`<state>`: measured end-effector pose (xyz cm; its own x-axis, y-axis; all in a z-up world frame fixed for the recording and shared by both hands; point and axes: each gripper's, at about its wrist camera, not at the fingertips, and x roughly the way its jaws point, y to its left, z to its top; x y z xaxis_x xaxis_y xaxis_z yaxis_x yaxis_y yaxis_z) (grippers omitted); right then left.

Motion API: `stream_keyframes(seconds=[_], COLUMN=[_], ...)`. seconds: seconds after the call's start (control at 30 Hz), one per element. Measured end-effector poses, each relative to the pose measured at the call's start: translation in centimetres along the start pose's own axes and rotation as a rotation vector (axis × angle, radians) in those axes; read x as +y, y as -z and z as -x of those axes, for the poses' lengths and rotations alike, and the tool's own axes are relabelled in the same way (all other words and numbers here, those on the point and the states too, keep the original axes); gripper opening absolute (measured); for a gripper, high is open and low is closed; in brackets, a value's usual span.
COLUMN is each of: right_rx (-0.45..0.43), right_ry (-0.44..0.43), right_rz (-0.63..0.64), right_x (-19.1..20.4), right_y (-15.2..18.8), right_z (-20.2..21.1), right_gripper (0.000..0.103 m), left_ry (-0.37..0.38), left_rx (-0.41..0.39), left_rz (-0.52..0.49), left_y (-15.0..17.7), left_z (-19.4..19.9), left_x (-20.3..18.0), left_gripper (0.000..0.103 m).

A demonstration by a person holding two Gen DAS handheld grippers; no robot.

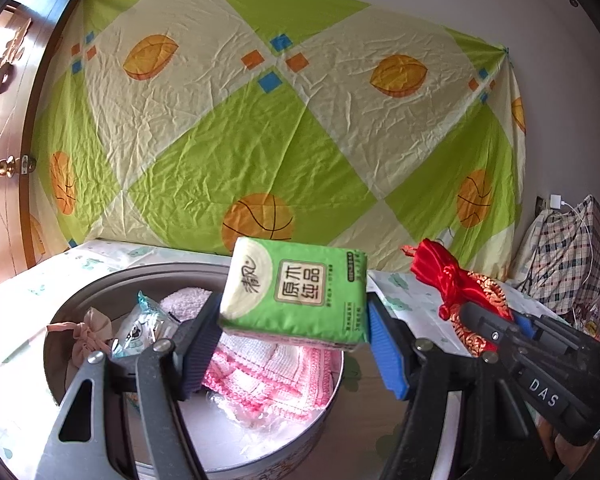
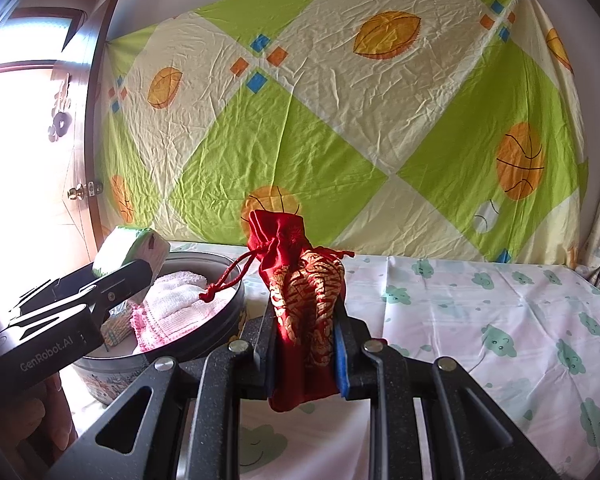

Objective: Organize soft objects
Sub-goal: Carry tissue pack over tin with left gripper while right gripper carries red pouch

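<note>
Above the round tin [image 1: 332,384], near the left end of the bed top [image 2: 480,320]: left gripper [image 1: 292,320] pinching a green tissue pack [image 1: 296,292] across its sides, dark pad on one end and blue pad on the other, pack held clear of the tin's contents. Inside the tin: a pink-and-white knitted cloth [image 1: 268,372], a folded white towel [image 1: 184,300], a small beige drawstring pouch [image 1: 88,332] against the left wall, and a clear-wrapped packet [image 1: 140,328] just beside that pouch. Just right of the tin, over the cloud-printed sheet: right gripper [image 2: 304,340] with fingers pressed nearly together, clamping a red and gold drawstring pouch [image 2: 300,280] upright, neck gathered at the top, red cord with knotted end [image 2: 212,292] dangling toward the tin's rim. Same red pouch visible at right in the left wrist view [image 1: 452,280], gripped by the other tool. Behind everything, along the far edge of the bed: a green and cream sheet [image 2: 340,120] printed with basketballs, hung flat on the wall.
</note>
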<state>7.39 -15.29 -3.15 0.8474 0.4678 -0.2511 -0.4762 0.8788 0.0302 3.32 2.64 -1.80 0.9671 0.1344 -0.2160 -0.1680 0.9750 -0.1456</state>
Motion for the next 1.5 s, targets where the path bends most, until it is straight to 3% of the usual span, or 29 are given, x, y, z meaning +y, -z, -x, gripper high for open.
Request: stream_keyframes(seconds=[1.5], right_rx=[0.017], right_ry=[-0.095], right_rz=[0.048], right_x=[4.8], right_y=[-0.3], right_z=[-1.9], right_gripper=[0.024], left_ry=[-0.084], left_rx=[-0.009], left_rz=[0.019], left_y=[-0.3], left_z=[0.9], left_x=[4.7], left_gripper=[0.069])
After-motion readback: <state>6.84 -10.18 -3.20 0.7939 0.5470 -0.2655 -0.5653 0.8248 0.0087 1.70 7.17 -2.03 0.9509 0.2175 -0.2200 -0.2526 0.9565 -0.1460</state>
